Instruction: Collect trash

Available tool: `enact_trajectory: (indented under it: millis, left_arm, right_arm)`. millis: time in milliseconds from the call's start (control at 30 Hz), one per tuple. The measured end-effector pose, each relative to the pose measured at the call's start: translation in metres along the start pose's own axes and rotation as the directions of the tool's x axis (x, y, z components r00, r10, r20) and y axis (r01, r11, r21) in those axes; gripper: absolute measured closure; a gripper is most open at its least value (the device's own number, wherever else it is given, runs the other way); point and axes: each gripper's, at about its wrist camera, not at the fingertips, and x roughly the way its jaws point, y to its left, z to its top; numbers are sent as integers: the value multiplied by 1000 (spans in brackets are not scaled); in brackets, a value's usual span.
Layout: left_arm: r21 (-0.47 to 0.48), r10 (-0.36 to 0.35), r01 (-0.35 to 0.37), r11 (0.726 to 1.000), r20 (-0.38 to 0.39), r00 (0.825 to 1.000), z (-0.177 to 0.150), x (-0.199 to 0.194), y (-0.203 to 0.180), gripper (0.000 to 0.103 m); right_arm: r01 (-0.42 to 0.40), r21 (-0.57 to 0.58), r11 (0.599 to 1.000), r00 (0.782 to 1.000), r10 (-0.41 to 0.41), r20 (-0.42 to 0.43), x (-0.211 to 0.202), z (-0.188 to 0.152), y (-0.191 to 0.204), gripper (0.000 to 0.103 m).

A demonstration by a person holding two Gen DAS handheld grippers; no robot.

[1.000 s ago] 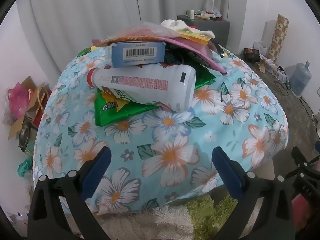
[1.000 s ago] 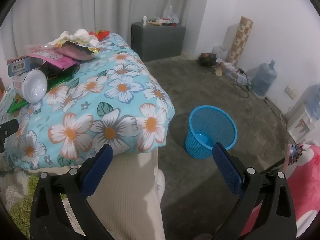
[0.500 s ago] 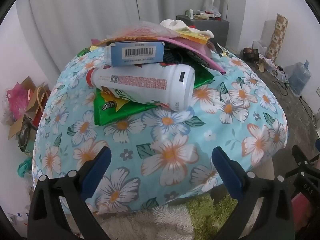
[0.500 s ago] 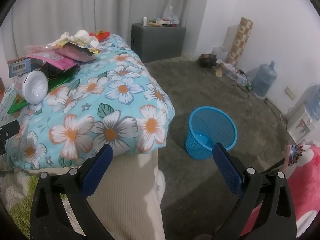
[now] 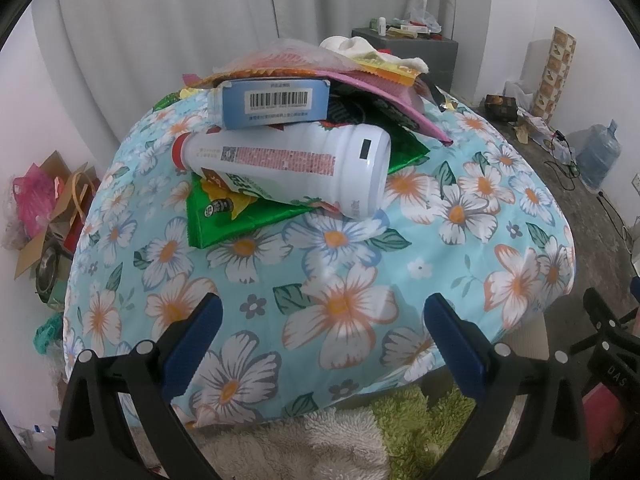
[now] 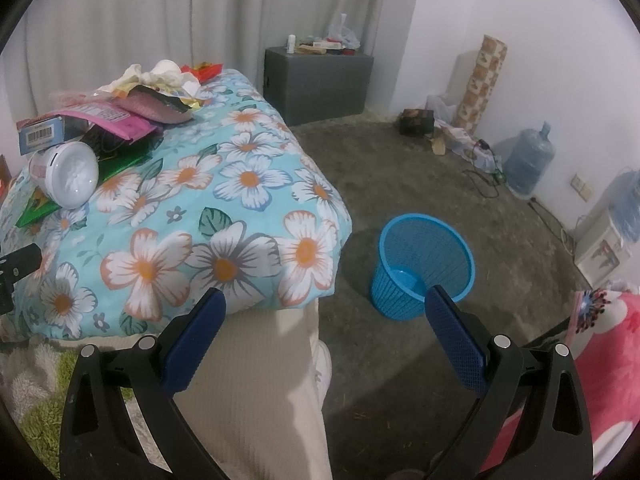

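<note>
Covering the table, a floral cloth (image 5: 344, 280) carries the trash pile (image 5: 304, 120): white bottle (image 5: 288, 164) atop green wrapper (image 5: 240, 216). Blue basket (image 6: 424, 264) stands on the floor nearby. Left gripper (image 5: 322, 332) and right gripper (image 6: 324, 320) gape wide, empty.

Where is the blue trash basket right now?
The blue trash basket shows in the right wrist view, standing upright on the grey floor just right of the flowered blanket, beyond the open right gripper.
</note>
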Motion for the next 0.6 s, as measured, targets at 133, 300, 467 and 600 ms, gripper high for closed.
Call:
enact_trajectory:
  millis: [133,300,467,600]
  left_arm:
    - [1,-1,1,1000,-1,1000,0,0,0,4]
    - [0,-2,2,1000,-2,1000,0,0,0,4]
    - [0,-2,2,1000,-2,1000,0,0,1,4]
    - [0,-3,3,1000,-3,1000,0,0,1,4]
  right_arm:
    - [0,1,1000,1000,0,-1,0,0,0,8]
    - [0,1,1000,1000,0,1,0,0,0,8]
    - [-2,2,1000,1000,2,0,-5,5,9,8]
    - [-2,1,1000,1000,2,-1,-5,6,10,8]
